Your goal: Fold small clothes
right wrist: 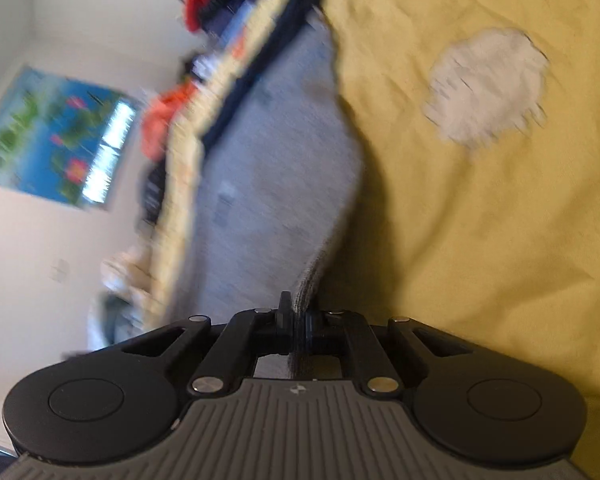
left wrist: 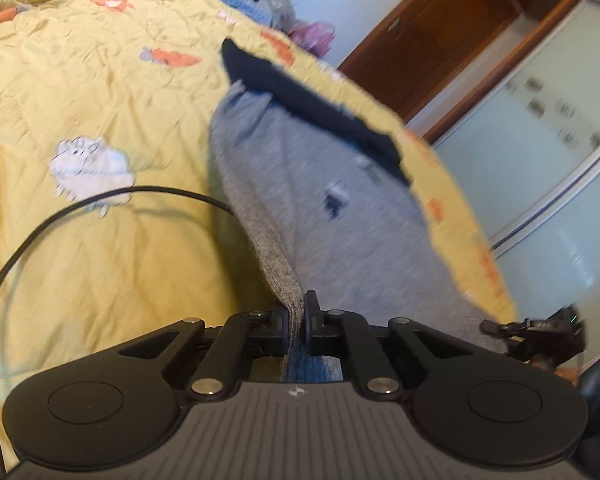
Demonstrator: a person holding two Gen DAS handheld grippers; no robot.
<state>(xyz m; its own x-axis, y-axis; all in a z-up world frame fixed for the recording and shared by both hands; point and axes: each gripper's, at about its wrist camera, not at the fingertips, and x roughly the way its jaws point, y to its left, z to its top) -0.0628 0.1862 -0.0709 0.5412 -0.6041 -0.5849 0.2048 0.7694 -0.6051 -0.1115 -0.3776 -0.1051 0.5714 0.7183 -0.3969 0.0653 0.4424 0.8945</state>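
Both tongs, left tongs [left wrist: 299, 312] and right tongs [right wrist: 296, 316], are pinched on the near edge of the grey shorts [left wrist: 300, 184] lying on the yellow bedspread [left wrist: 100, 120]. A thin bite of fabric could slip free, dropping one corner mid-fold.
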